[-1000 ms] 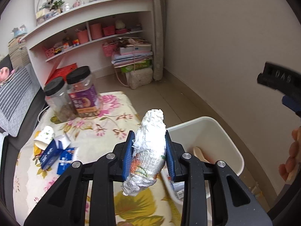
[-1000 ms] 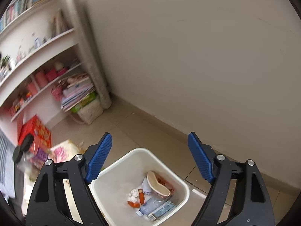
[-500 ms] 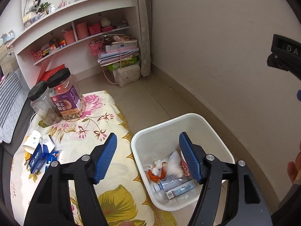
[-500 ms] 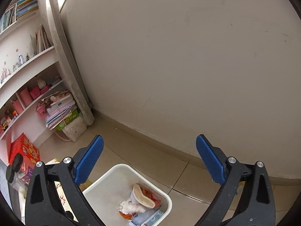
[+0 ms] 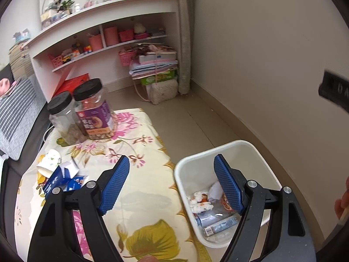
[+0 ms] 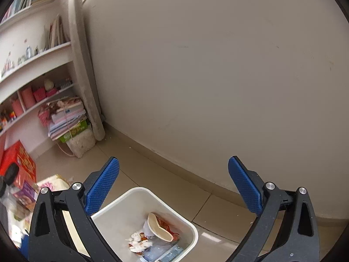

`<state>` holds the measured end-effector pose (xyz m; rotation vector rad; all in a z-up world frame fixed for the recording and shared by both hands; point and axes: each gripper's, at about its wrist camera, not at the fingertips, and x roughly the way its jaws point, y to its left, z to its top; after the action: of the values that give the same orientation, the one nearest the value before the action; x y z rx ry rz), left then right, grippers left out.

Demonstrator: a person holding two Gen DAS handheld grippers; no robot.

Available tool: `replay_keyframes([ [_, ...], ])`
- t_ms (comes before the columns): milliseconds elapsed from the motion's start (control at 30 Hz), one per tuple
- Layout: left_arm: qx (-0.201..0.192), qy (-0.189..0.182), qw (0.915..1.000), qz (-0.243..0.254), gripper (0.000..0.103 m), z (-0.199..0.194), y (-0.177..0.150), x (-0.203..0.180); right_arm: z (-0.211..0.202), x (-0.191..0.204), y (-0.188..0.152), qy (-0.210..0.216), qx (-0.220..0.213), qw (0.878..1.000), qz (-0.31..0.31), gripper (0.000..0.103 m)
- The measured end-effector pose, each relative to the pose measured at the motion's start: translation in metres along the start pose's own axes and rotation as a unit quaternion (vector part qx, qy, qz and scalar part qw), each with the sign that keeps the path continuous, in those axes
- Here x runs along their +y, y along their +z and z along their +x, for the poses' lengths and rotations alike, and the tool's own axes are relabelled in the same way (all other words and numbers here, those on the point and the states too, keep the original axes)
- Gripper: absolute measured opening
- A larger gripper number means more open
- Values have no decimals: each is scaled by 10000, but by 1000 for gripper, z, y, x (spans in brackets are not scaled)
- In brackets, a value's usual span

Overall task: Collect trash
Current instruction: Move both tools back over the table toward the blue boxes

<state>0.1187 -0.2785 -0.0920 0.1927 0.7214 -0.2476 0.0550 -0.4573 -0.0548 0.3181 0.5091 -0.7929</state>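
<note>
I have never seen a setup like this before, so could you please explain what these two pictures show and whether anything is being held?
There is no robot here: a person carries a hand-held two-finger clamp in each hand, with a wide-angle camera looking along its blue-padded fingers. One picture comes from the left gripper, the other from the right gripper. Both stand open and hold nothing. Below them sits a white bin on the floor, with crumpled wrappers and a bottle in it. Beside it is a table with a floral cloth; on it lie a paper cup and blue cartons, likely remaining trash, plus two black-lidded jars.
</note>
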Motion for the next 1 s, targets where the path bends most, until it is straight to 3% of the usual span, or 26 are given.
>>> replay_keyframes([
  [267,-170,462,9978,-443,78,1,6,52,-8,51,-13,96,-92,9982,-592,96],
  [367,-163,629,9960,-615,85,4,3,77,-15,72,-23,151,-107,9963,-837,96],
  [600,70,1002,9913,-856,85,16,-13,133,-21,138,-57,449,245,9838,-1720,96],
  [833,531,1589,9837,-651,85,42,-33,195,-36,193,-88,1025,608,9721,-2020,96],
  [933,878,1858,9782,-311,85,60,-43,221,-41,211,-101,1152,715,9662,-2192,96],
  [1000,1266,1818,9751,-48,85,77,-49,239,-43,222,-108,1214,762,9624,-2308,96],
])
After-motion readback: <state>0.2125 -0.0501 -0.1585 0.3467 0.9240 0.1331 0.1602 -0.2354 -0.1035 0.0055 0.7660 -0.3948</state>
